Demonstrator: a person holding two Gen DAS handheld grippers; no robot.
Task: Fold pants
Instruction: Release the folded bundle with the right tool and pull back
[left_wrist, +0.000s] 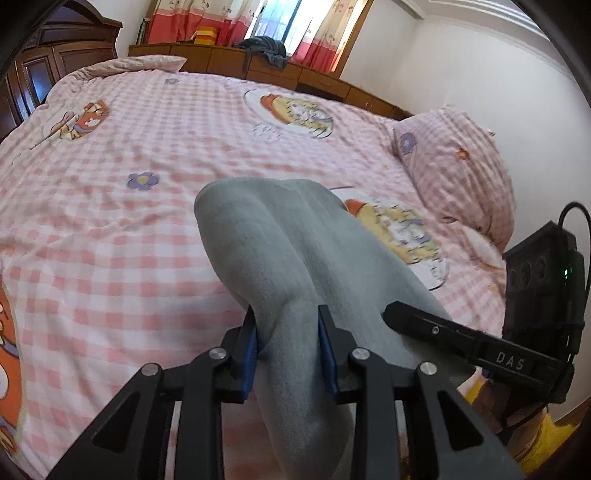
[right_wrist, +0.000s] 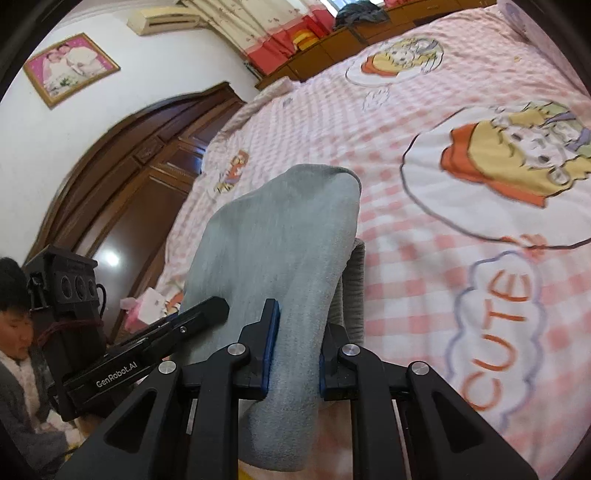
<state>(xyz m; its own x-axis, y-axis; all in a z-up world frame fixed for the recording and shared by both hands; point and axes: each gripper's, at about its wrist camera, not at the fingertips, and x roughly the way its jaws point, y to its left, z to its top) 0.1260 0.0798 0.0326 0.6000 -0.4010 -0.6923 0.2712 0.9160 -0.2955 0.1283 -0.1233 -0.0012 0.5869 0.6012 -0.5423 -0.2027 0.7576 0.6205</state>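
Both the left gripper (left_wrist: 290, 334) and the right gripper (right_wrist: 297, 336) are clamped side by side on one end of the soft grey fleece pants (left_wrist: 266, 243), lifting them above the pink checked cartoon-print bedsheet (left_wrist: 110, 229), probably to lay them flat.

The left black two-finger gripper (left_wrist: 288, 332) points forward and slightly down, its 2 blue-padded fingers (left_wrist: 249, 347) drawn in and clamped on a bunched fold of the grey fleece pants (left_wrist: 266, 240). The right black two-finger gripper (right_wrist: 297, 328) sits just beside it, its 2 blue-lined fingers (right_wrist: 271, 332) likewise pinching the same cloth. In each wrist view the other gripper's black finger reaches in from the side, near the gripped fold.
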